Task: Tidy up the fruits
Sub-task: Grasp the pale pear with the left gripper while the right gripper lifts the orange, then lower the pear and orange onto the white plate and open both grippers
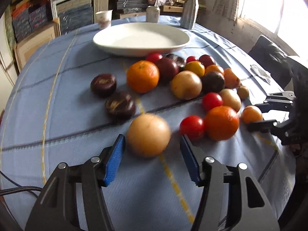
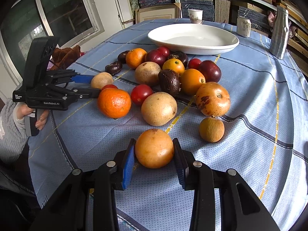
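The right gripper clamps an orange fruit on the blue cloth, both pads pressed to its sides, jaws narrowly parted. The left gripper stands about half open around a tan fruit; the left pad sits just beside it, the right pad apart, and the blur hides any contact. The rest of the fruit lies heaped before an empty white plate.
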`<state>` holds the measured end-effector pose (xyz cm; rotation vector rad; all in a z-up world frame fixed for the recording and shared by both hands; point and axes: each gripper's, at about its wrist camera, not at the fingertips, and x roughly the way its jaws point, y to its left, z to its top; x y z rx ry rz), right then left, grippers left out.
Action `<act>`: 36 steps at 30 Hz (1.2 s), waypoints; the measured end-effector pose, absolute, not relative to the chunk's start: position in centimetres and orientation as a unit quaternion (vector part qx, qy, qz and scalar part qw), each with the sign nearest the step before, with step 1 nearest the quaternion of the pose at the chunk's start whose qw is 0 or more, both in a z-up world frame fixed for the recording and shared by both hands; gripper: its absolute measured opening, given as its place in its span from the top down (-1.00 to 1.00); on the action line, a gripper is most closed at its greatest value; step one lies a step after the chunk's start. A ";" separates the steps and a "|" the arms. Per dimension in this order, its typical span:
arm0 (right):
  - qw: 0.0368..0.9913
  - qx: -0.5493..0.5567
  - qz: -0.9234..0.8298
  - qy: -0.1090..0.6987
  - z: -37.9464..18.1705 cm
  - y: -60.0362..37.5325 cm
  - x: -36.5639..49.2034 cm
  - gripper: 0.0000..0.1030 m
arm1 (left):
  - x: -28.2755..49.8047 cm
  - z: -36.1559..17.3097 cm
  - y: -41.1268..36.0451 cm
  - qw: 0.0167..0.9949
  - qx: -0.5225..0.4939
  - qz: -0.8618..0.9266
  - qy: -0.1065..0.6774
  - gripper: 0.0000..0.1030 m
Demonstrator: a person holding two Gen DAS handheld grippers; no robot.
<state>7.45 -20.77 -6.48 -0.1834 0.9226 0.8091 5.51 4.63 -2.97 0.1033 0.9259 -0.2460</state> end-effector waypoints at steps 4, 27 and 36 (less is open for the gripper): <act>0.815 -0.089 0.378 0.431 -6.5 -20.7 7.3 0.25 | 5.9 -3.1 4.7 0.886 0.049 -0.104 0.450 0.14; 0.902 -0.011 0.333 0.273 7.6 -17.2 20.2 0.26 | 18.2 8.1 4.0 0.945 -0.032 -0.055 0.319 0.16; 0.881 -0.020 0.304 0.361 -1.6 -14.4 27.0 0.26 | 23.6 0.1 4.4 0.918 -0.051 -0.044 0.390 0.16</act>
